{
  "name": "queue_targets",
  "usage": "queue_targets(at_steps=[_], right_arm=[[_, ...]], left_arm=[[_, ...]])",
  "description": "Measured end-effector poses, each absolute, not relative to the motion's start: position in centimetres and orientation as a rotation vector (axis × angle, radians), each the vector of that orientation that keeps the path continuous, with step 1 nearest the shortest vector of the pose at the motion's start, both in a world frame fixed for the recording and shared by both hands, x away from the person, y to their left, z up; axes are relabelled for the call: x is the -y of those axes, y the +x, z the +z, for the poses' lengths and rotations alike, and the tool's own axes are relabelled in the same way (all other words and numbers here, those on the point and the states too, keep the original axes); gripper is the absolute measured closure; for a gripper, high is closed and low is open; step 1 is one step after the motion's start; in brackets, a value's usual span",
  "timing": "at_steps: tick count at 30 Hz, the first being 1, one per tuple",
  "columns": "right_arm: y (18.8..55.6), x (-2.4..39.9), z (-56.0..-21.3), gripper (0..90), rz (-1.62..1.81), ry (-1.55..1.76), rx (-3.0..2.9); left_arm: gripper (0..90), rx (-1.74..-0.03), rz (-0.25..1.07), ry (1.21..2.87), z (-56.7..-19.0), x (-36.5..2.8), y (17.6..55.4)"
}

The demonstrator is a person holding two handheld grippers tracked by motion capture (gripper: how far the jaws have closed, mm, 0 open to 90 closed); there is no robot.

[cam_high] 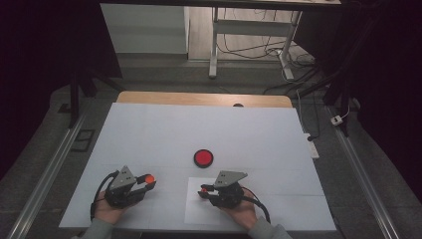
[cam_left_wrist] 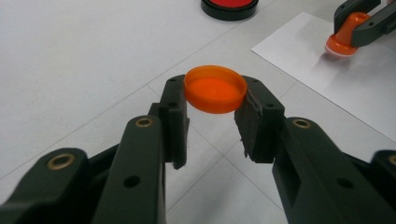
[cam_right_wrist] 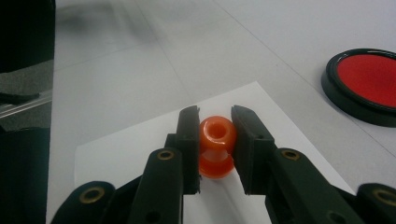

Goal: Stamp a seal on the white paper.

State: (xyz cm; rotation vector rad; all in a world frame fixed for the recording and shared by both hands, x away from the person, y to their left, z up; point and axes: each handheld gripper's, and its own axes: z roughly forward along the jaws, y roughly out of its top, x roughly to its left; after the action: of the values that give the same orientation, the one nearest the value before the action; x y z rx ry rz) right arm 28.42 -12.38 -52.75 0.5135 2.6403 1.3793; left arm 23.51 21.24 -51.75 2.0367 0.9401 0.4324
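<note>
My left gripper [cam_left_wrist: 212,100] is shut on a shallow orange cap [cam_left_wrist: 215,88], held hollow side up a little above the white table; in the high view the left gripper [cam_high: 147,181] and orange cap [cam_high: 149,178] sit at the front left. My right gripper [cam_right_wrist: 214,135] is shut on a small orange stamp [cam_right_wrist: 216,144] with a waisted handle, its foot down on a white paper sheet [cam_right_wrist: 140,144]. In the high view the right gripper [cam_high: 204,190] stands over the sheet [cam_high: 199,211]. The left gripper view shows the stamp [cam_left_wrist: 344,38] on the sheet [cam_left_wrist: 327,65] at top right.
A round red ink pad in a black case [cam_high: 203,158] lies on the table beyond the two grippers, also as the ink pad [cam_right_wrist: 369,84] and ink pad [cam_left_wrist: 229,5]. The table's wooden far edge [cam_high: 199,98] and a metal desk frame [cam_high: 249,40] stand behind.
</note>
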Motion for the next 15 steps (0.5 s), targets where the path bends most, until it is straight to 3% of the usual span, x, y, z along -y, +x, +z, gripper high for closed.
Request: queue_targets(at_steps=[15], right_arm=[[28.42,11.97,-53.23,72.2,1.308,0.489,-2.66]], left_arm=[[64.5,-0.94,0.436,2.037,-51.74,-21.22,23.48]])
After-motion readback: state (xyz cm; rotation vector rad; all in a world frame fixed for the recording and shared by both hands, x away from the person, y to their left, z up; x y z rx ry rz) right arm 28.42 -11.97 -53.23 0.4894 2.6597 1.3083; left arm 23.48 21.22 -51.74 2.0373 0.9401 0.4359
